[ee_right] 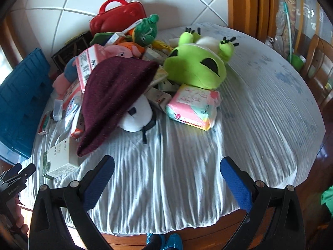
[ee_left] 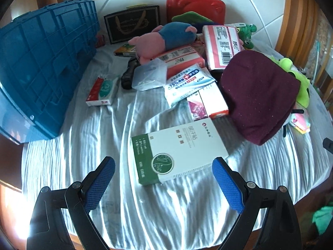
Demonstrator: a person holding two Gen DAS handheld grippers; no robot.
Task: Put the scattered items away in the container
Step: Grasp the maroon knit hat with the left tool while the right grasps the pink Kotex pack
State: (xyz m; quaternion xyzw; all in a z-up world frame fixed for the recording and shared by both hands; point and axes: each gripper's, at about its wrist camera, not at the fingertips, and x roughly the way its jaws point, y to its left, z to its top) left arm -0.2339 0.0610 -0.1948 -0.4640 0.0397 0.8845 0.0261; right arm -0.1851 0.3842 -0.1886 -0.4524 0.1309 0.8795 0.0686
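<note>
Seen from two wrist cameras over a round bench (ee_left: 166,218) draped in a rippled pale cloth. Left gripper (ee_left: 163,166) spread wide, empty, blue pads (ee_left: 100,185) either side of a green-and-white box (ee_left: 179,154) lying flat just ahead. Right gripper (ee_right: 167,165) likewise spread wide, holding nothing, above bare cloth. Blue plastic crate (ee_left: 41,66) standing at the left edge of the bench. Scattered in a heap toward the middle and back: a maroon knit beanie (ee_left: 260,95) draped over boxes, a wet-wipes pack (ee_left: 187,83), a pink-and-blue plush (ee_left: 166,37), a lime-green alien plush (ee_right: 197,66), a pastel pack (ee_right: 193,108) just in front of it, and a red carry case (ee_left: 195,4) against the tiled wall.
</note>
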